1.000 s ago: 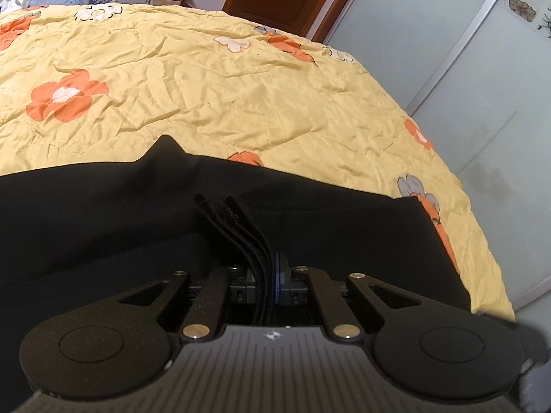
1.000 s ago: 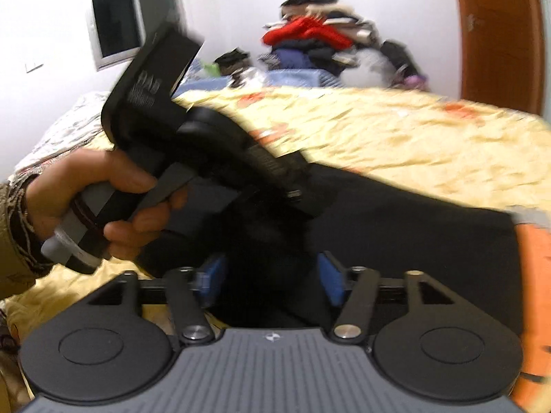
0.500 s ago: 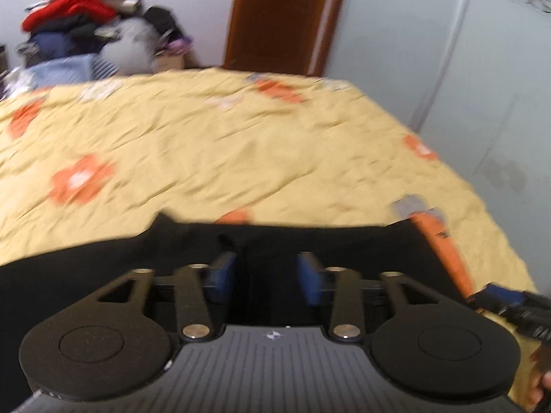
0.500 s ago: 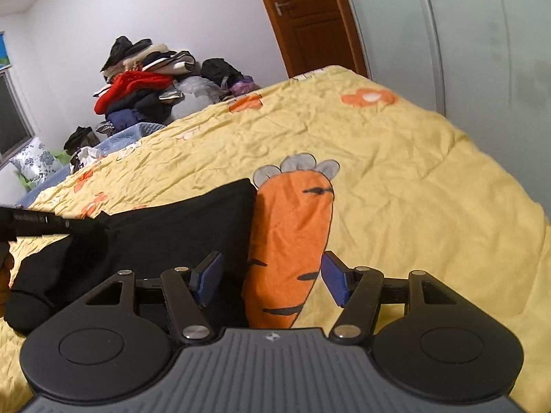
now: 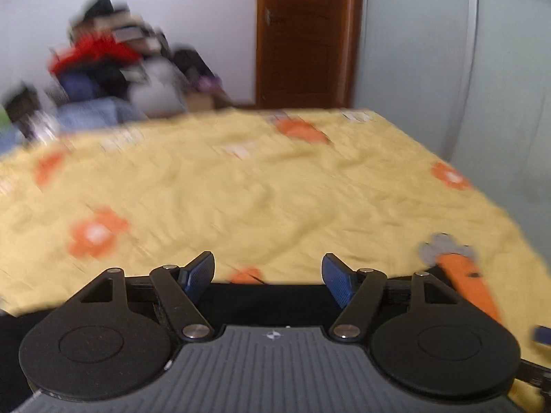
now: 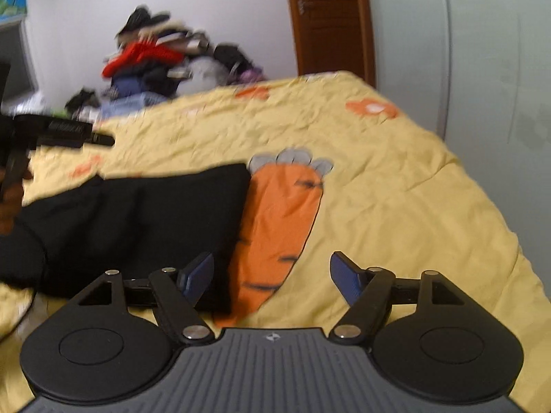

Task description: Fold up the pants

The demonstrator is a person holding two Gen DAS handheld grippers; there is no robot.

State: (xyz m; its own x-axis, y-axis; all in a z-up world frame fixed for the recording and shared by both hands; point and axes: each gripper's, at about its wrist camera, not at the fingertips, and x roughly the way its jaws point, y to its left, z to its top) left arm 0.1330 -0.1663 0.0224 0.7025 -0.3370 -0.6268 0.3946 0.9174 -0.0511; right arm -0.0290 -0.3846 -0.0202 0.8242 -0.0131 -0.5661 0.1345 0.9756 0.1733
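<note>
The black pants [image 6: 131, 220] lie folded on the yellow bedspread, their right edge beside an orange carrot print [image 6: 282, 220]. In the left wrist view only a black strip of them [image 5: 268, 301] shows below my fingers. My left gripper [image 5: 268, 280] is open and empty, raised above the pants. My right gripper [image 6: 272, 280] is open and empty, over the carrot print just right of the pants. The left gripper also shows in the right wrist view [image 6: 51, 130] at the far left, held in a hand.
The yellow flowered bedspread [image 5: 258, 189] covers the bed. A pile of clothes [image 6: 162, 58] sits beyond the far edge. A brown door [image 6: 330, 20] and pale sliding wardrobe doors [image 6: 482, 51] stand to the right of the bed.
My left gripper let go of the folded pants edge, opened and lifted away. My right gripper swung right, off the pants to the carrot print, staying open.
</note>
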